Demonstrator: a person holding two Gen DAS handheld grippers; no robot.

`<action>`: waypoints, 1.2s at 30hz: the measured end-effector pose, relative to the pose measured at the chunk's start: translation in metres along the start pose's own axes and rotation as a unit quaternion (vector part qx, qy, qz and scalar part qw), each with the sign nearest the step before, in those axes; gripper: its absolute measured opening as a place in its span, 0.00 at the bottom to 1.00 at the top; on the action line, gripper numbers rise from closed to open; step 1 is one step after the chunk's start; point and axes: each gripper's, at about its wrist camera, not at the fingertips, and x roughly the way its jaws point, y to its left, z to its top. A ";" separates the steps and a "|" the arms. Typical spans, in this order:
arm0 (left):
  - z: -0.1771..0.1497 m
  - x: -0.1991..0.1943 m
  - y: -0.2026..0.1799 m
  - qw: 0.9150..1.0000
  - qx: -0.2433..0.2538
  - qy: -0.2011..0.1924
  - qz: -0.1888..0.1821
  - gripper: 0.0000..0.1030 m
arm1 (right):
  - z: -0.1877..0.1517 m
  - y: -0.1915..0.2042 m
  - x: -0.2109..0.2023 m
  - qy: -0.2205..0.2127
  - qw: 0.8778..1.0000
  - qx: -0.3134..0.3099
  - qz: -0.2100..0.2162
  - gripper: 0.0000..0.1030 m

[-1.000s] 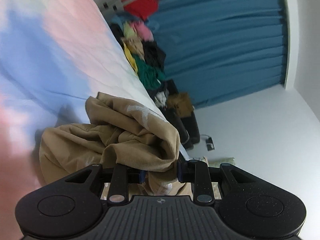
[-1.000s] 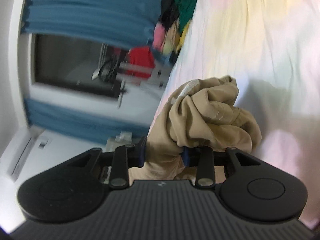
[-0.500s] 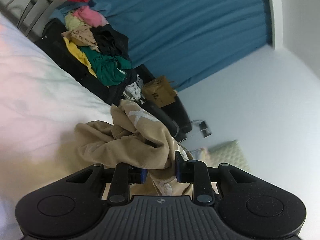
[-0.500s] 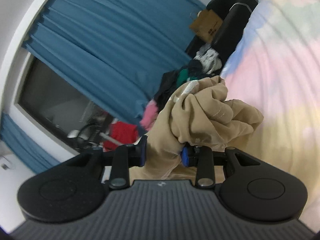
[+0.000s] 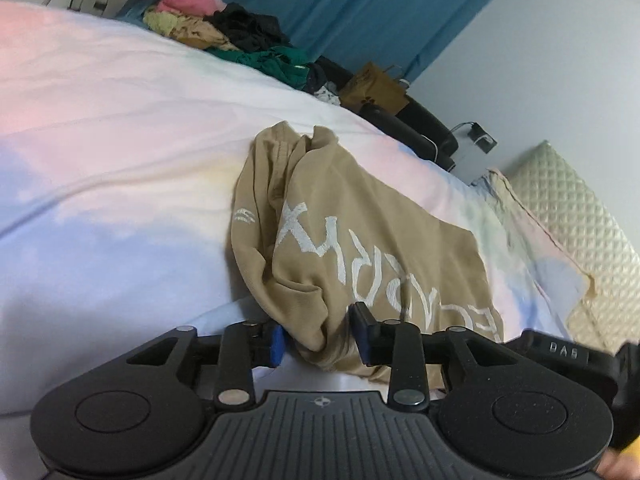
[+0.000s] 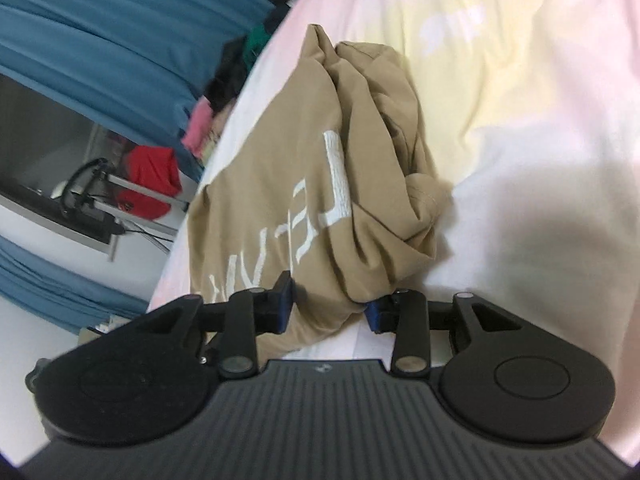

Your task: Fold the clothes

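Observation:
A tan T-shirt (image 5: pixel 360 240) with white lettering lies spread on the pastel bed sheet (image 5: pixel 120 160), its far side bunched. My left gripper (image 5: pixel 318 334) is shut on the shirt's near edge, fabric bulging between the blue pads. In the right wrist view the same shirt (image 6: pixel 304 184) stretches away from my right gripper (image 6: pixel 328 308), which is shut on another part of its near edge. The right gripper's body shows at the lower right of the left wrist view (image 5: pixel 568 354).
A pile of mixed clothes (image 5: pixel 240 40) lies along the bed's far edge before a blue curtain (image 5: pixel 380 8). A brown paper bag (image 5: pixel 372 88) and black seat stand beyond. A quilted pillow (image 5: pixel 580 216) is at the right. A red garment (image 6: pixel 152 180) hangs on a rack.
Both grippers swung down and pulled apart with the shirt. It went from a crumpled bundle held in the air to lying spread on the sheet with its lettering showing.

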 end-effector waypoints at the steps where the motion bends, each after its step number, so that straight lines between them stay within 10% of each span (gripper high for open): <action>1: 0.002 -0.006 -0.006 1.000 0.008 0.005 0.007 0.49 | 0.001 0.008 -0.009 0.002 1.000 -0.007 -0.017 0.40; 9: 0.020 -0.075 -0.072 0.994 0.098 -0.007 0.053 0.89 | -0.008 0.061 -0.094 -0.038 0.988 -0.131 -0.067 0.43; 10: 0.021 -0.088 -0.083 0.992 0.109 -0.013 0.056 0.96 | -0.010 0.070 -0.105 -0.045 0.985 -0.151 -0.063 0.50; 12: 0.023 -0.112 -0.104 0.989 0.134 -0.031 0.061 1.00 | -0.018 0.088 -0.132 -0.064 0.979 -0.188 -0.054 0.97; 13: 0.024 -0.121 -0.115 0.986 0.149 -0.040 0.064 1.00 | -0.021 0.097 -0.145 -0.077 0.975 -0.204 -0.052 1.00; 28: -0.006 -0.287 -0.180 0.963 0.189 -0.152 0.113 1.00 | -0.088 0.158 -0.278 -0.190 0.923 -0.334 -0.015 1.00; 36: -0.043 -0.347 -0.194 0.937 0.255 -0.191 0.140 1.00 | -0.137 0.148 -0.298 -0.232 0.907 -0.350 -0.011 1.00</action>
